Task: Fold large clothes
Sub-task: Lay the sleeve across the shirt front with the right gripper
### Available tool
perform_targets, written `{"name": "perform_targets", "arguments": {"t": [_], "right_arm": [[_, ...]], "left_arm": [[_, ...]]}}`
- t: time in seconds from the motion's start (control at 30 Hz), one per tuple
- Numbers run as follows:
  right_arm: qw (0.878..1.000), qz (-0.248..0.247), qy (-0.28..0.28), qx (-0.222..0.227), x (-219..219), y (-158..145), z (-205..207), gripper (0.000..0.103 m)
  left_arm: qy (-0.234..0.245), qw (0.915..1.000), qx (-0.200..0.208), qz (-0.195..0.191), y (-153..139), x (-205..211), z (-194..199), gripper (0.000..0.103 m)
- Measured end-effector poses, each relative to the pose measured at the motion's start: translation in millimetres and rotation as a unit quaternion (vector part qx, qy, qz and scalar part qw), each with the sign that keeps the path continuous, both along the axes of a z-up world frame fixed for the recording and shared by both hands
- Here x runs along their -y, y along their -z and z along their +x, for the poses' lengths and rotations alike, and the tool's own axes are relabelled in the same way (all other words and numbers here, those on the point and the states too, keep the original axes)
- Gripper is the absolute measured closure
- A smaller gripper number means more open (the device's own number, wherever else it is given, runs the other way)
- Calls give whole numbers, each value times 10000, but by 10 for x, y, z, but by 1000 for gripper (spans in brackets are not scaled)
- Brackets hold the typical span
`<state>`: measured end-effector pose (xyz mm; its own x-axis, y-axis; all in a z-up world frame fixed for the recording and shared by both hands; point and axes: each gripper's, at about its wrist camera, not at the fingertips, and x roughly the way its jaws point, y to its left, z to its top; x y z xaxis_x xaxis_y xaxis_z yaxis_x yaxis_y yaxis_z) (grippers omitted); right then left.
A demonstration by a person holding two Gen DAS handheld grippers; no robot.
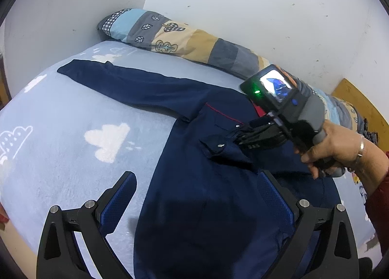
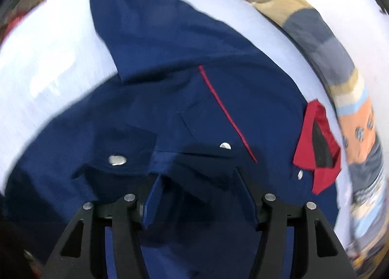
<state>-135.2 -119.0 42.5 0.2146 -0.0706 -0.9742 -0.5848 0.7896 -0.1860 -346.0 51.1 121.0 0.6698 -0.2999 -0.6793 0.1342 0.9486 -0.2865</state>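
Your navy long-sleeved work shirt lies spread on the pale blue cloud-print bedsheet. Your left gripper hovers with fingers spread wide; your right gripper is pinching the folded-in sleeve cuff loosely.

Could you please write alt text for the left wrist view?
A navy jacket lies spread on a pale blue cloud-print bedsheet, one sleeve stretched out. The right gripper holds a cuff over its chest; the left gripper hovers open.
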Motion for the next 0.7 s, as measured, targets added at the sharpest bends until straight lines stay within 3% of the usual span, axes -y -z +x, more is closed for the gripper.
{"name": "perform_targets", "arguments": {"t": [0.07, 0.17, 0.27, 0.43, 0.53, 0.57, 0.6, 0.63, 0.7], "right_arm": [[9999, -114, -127, -5, -31, 12, -11, 45], [9996, 110, -242, -72, 4, -108, -81, 43], [9982, -99, -590, 76, 6, -182, -220, 42], [9976, -149, -665, 82, -32, -38, -167, 42], [9972, -7, -672, 326, -102, 18, -108, 47], [9975, 7, -633, 322, -112, 56, -82, 64], [9978, -34, -581, 314, -120, 84, -59, 94], [9977, -100, -563, 371, -131, 90, -51, 101], [9968, -26, -450, 665, -126, -14, -31, 100]], "left_arm": [[13, 10000, -13, -35, -5, 3, 10, 3], [45, 10000, -42, -69, 5, 23, 29, 3], [115, 9999, -65, -91, 4, 49, 39, 3], [171, 9998, 3, 38, -11, 64, 13, 3], [115, 9999, -64, 0, 11, 31, 26, 3], [98, 9999, -93, -38, 14, 22, 32, 3], [68, 9999, -113, -69, 17, 5, 39, 3], [59, 9999, -120, -92, 8, 8, 47, 3], [84, 9998, -122, -153, 1, 18, 46, 3]]}}
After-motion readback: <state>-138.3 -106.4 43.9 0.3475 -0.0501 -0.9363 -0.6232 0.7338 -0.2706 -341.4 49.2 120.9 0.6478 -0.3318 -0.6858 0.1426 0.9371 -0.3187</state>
